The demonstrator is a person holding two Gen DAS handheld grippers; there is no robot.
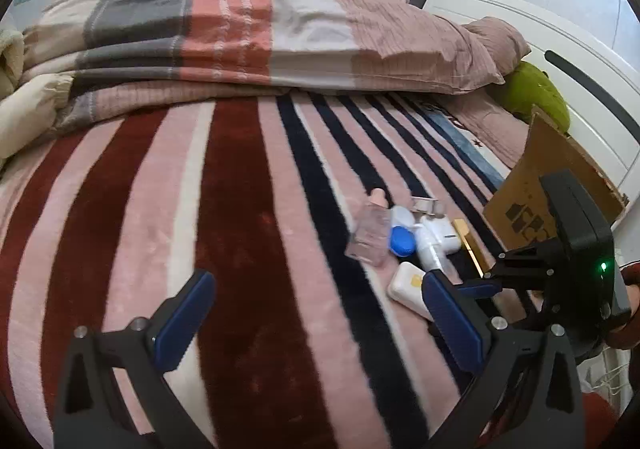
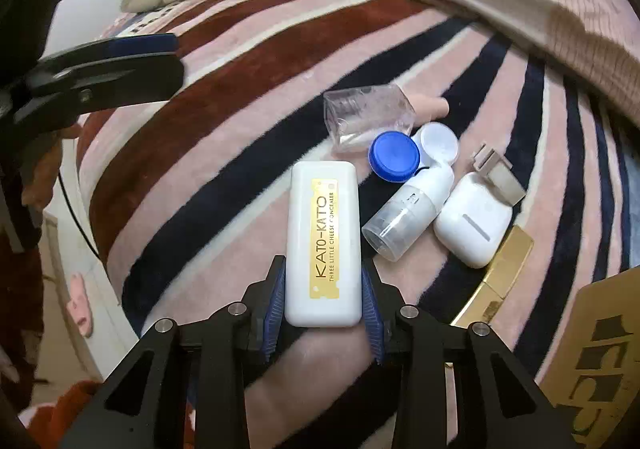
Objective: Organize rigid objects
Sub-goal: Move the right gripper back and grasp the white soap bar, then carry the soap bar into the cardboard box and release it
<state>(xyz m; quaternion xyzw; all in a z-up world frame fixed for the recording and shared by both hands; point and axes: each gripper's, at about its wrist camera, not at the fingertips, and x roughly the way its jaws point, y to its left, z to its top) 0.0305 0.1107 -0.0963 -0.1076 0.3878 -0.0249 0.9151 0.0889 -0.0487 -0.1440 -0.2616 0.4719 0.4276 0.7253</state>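
On the striped blanket (image 2: 224,117), the right gripper (image 2: 324,303) clamps the white concealer case (image 2: 323,249), seemingly pad-tight, while the left gripper (image 1: 316,325) hovers spread wide beside the cardboard box (image 1: 548,185).

Left gripper (image 1: 316,313): black plastic frame with triangular cut-outs in the two arms, round silver screw heads at the joints, and long blue ribbed pads on the inner faces of the jaws.
Right gripper (image 2: 323,299): the same black frame, triangular cut-outs, silver screws, blue ribbed pads.
Right gripper body, seen from the left wrist camera: boxy black housing (image 1: 580,245) with a small green light (image 1: 603,267) glowing on its side.
Hand (image 1: 632,297): a sliver of skin behind that housing, with a reddish-brown sleeve (image 1: 630,269) at the wrist.
Left side, from the right wrist camera: a reddish-brown sleeve (image 2: 24,289), blurred.
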